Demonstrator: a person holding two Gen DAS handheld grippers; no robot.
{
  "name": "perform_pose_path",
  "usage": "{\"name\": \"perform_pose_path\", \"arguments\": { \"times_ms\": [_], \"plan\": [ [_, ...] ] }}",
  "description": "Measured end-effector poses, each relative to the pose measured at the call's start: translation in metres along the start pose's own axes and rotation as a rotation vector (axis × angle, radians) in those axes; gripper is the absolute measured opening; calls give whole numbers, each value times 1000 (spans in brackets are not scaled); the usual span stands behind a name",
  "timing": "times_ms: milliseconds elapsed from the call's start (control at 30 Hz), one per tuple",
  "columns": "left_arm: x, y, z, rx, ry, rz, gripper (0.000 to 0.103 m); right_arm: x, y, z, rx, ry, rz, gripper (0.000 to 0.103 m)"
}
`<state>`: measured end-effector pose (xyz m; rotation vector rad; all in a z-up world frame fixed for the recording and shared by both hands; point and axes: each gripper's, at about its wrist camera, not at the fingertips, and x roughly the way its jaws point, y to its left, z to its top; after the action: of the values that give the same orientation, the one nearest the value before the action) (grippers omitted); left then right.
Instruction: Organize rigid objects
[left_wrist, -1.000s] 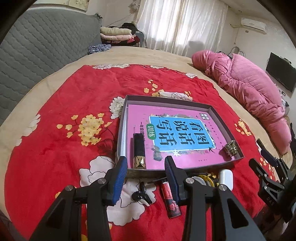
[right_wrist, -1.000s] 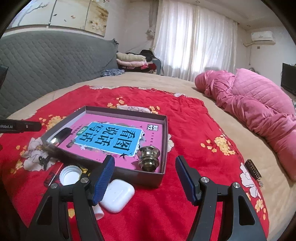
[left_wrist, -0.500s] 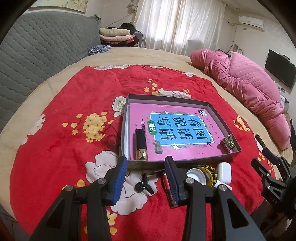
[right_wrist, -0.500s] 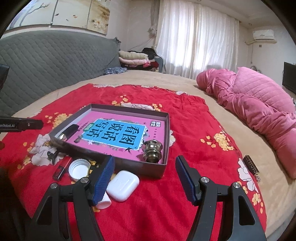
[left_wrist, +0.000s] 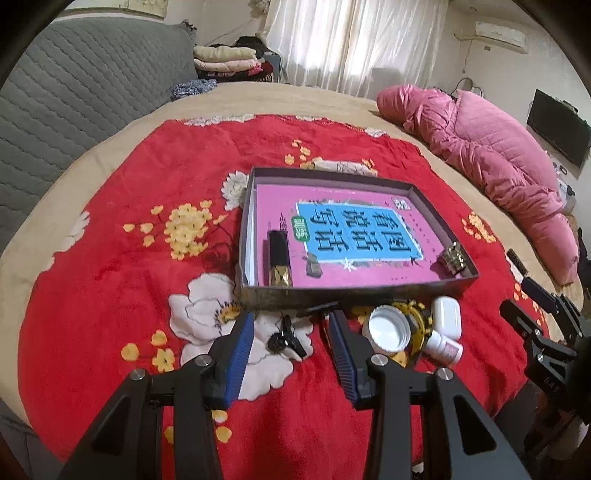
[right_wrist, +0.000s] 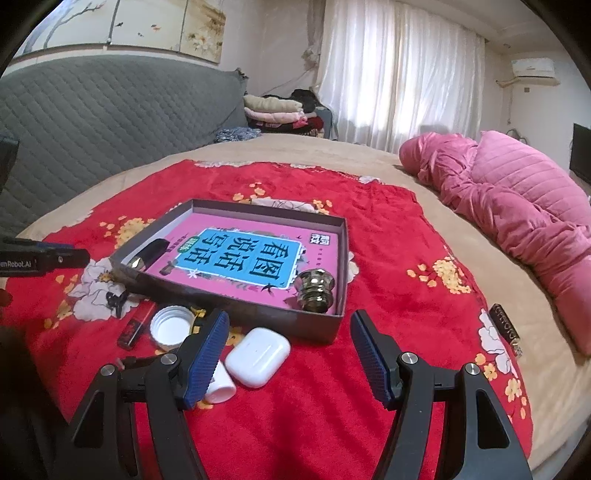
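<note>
A shallow grey box (left_wrist: 354, 291) holds a pink book (left_wrist: 354, 236), a black and gold lipstick tube (left_wrist: 279, 254) and a brass knob (left_wrist: 454, 256). In front of it on the red blanket lie a black clip (left_wrist: 282, 339), a white cap (left_wrist: 388, 328), a yellow and black ring (left_wrist: 419, 317), a white earbud case (left_wrist: 447, 317) and a small white bottle (left_wrist: 445, 347). My left gripper (left_wrist: 291, 332) is open above the clip. My right gripper (right_wrist: 288, 332) is open, with the earbud case (right_wrist: 258, 350) just inside its left finger. A red lighter (right_wrist: 136, 325) lies beside the cap (right_wrist: 171, 326).
A pink quilt (right_wrist: 517, 206) is heaped at the right of the bed. A dark slim object (right_wrist: 506, 325) lies on the beige sheet to the right. A grey padded headboard (left_wrist: 74, 92) and folded clothes (right_wrist: 273, 107) stand at the far end.
The left view has drawn back from the box front; the clip now sits between the left fingers instead of the lipstick end. The right view has backed off slightly.
</note>
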<state>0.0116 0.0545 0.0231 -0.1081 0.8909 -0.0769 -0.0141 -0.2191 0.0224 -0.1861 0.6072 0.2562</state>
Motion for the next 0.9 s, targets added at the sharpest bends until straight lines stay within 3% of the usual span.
{"name": "perform_pose_path", "arguments": {
  "times_ms": [900],
  "plan": [
    [14,-8,-16,18,86,-9,42,25,-4,-16,25,138,10,70]
  ]
}}
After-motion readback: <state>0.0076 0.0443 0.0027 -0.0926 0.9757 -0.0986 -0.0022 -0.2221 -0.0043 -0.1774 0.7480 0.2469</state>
